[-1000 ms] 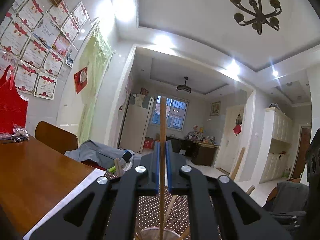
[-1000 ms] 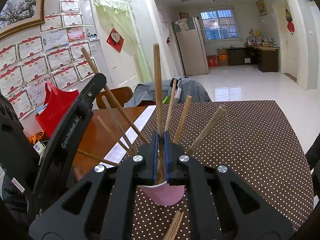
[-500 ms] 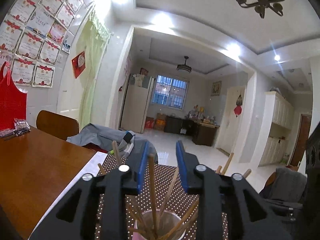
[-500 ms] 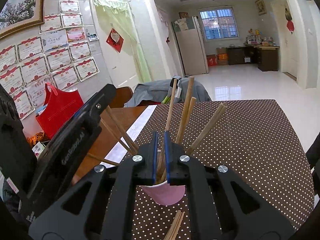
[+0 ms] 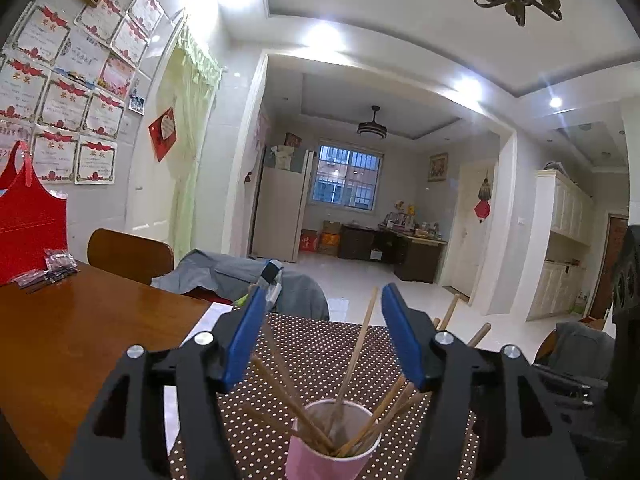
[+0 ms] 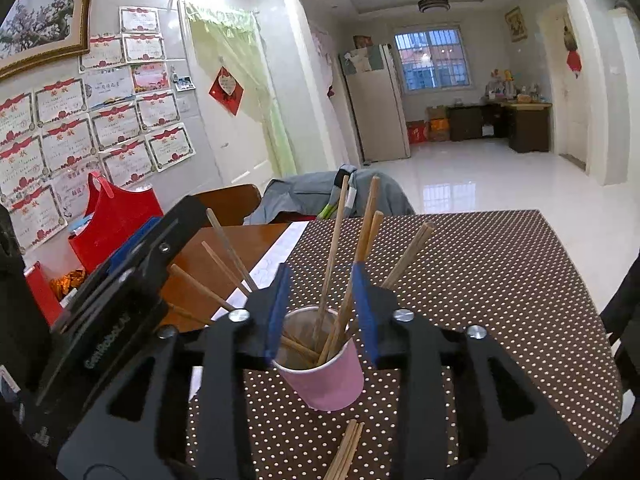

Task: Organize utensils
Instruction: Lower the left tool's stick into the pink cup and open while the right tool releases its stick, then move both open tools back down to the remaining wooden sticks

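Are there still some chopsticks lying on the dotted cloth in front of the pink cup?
Yes, a few loose chopsticks lie flat on the dotted cloth just below the pink cup.

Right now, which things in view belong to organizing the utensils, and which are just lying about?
Job:
- pink cup
- chopsticks standing in it
- loose chopsticks on the dotted mat

Lying about:
- red bag
- grey jacket over a chair
- small packets

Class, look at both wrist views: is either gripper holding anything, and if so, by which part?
Nothing is held. The left gripper and right gripper are both opening, pads clear of the chopsticks standing in the pink cup.
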`<state>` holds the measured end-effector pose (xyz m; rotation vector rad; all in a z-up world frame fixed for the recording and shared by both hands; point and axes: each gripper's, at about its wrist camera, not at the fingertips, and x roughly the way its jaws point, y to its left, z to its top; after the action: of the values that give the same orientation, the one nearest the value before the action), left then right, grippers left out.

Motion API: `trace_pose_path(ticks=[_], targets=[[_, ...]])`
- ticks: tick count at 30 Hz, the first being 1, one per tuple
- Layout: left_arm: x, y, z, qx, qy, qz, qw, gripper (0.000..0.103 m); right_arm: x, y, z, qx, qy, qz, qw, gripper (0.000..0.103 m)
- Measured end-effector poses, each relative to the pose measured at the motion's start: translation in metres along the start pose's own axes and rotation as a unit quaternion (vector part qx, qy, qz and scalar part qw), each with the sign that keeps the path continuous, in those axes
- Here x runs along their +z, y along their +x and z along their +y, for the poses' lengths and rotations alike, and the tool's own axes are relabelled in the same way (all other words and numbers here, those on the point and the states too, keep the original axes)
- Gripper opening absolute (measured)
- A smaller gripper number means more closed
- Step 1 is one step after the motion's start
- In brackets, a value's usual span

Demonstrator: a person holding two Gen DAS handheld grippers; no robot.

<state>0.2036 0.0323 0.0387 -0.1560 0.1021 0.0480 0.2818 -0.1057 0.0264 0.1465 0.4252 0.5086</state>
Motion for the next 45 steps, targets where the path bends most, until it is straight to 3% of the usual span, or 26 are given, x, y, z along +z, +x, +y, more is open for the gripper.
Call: trace_pose_path(ticks=[2,13,20,26,30,33,39,45], targets=[[0.002,-0.004,0.002,0.001,0.0,0.004,1.0,0.061,-0.003,-0.006,0.001,-0.002,0.0,-0.006,1.0,0.047],[-0.007,-0.037,-0.008,0.0,0.049,0.034,0.9982,0.062,-0.037,-0.03,-0.018,-0.019,0.023,0.013,0.999,0.048],[-0.03,-0.044,-0.018,-0.02,0.077,0.094,0.9924,0.062,-0.054,-0.042,-0.022,-0.028,0.018,0.029,0.999,0.051],[-0.067,-0.029,-0.022,-0.037,0.098,0.214,0.9713,0.062,-0.077,-0.037,-0.031,-0.045,0.006,0.072,0.996,0.053],[-0.104,-0.01,-0.022,-0.046,0.104,0.314,0.9425,0.062,-0.093,-0.031,-0.039,-0.055,0.001,0.103,0.993,0.054],[-0.13,0.001,-0.025,-0.05,0.115,0.369,0.9209,0.062,-0.105,-0.028,-0.043,-0.057,0.001,0.122,0.991,0.054],[-0.163,0.006,-0.029,-0.045,0.141,0.422,0.8945,0.062,-0.118,-0.027,-0.049,-0.053,0.003,0.142,0.988,0.056],[-0.174,0.008,-0.028,-0.044,0.139,0.434,0.889,0.062,-0.123,-0.024,-0.052,-0.05,0.004,0.152,0.987,0.057]])
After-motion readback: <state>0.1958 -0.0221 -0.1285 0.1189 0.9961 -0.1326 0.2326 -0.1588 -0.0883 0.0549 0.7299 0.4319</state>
